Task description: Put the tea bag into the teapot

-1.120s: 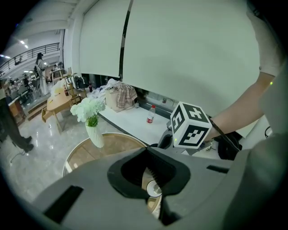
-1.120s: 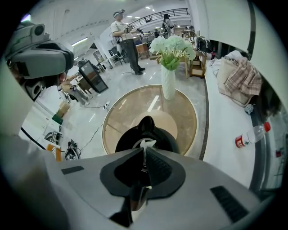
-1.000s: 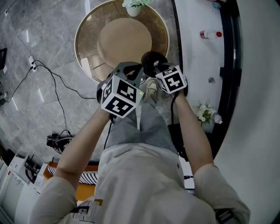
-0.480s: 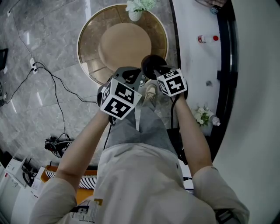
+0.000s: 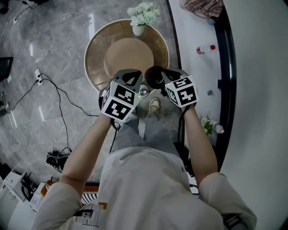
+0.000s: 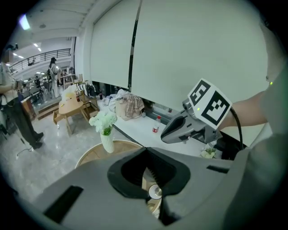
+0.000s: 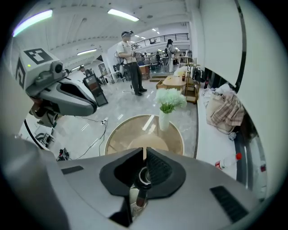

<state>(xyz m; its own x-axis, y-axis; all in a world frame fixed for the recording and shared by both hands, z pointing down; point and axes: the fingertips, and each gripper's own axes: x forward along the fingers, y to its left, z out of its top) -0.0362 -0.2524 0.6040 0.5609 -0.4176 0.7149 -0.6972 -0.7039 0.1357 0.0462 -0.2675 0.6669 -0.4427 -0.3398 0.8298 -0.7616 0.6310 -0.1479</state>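
Observation:
No tea bag or teapot shows in any view. I stand over a grey marble floor and hold both grippers out in front of my chest. My left gripper (image 5: 131, 79) is shut with nothing between its jaws; its tips (image 6: 145, 151) meet in the left gripper view. Close to its right, my right gripper (image 5: 156, 77) is also shut and empty, its tips (image 7: 144, 151) touching. Each gripper sees the other: the right one (image 6: 189, 126) in the left gripper view, the left one (image 7: 67, 101) in the right gripper view.
A round wooden table (image 5: 96, 50) stands just ahead, with a white vase of flowers (image 5: 142, 18) at its far edge. A white ledge (image 5: 193, 27) on the right bears a bottle (image 5: 204, 48) and a plaid cloth (image 5: 204, 6). Cables (image 5: 58, 96) cross the floor at left.
The view has tilted forward, so the table and vase sit lower in the picture. Both grippers have stayed close together, still shut, and have drifted slightly right.

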